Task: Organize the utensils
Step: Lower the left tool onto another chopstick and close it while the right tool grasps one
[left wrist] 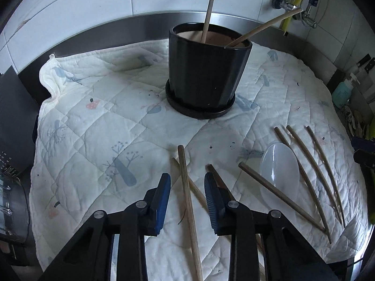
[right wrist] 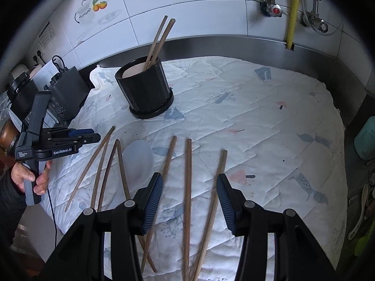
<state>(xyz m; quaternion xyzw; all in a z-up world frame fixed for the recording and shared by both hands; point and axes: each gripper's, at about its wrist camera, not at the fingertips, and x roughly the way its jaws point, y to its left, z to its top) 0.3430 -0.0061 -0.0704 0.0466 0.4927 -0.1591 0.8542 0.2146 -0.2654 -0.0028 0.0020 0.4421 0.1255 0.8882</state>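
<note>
A black pot point(left wrist: 206, 70) holding two wooden chopsticks point(left wrist: 209, 11) stands on a quilted white cloth point(left wrist: 93, 128); it also shows in the right wrist view point(right wrist: 145, 86). My left gripper point(left wrist: 187, 180) is open, its jaws on either side of a loose chopstick point(left wrist: 188, 201) lying on the cloth. Several more chopsticks point(left wrist: 304, 175) and a translucent plastic spoon point(left wrist: 280, 166) lie to its right. My right gripper point(right wrist: 189, 182) is open above two chopsticks point(right wrist: 188, 187). The left gripper point(right wrist: 79, 135) also shows at the left of the right wrist view.
A tiled wall and steel backsplash point(right wrist: 234, 44) run behind the cloth. Pipes and valves point(right wrist: 293, 11) are at the upper right. A black appliance point(right wrist: 65, 93) stands at the left. A teal bottle point(left wrist: 342, 93) and clutter sit at the right edge.
</note>
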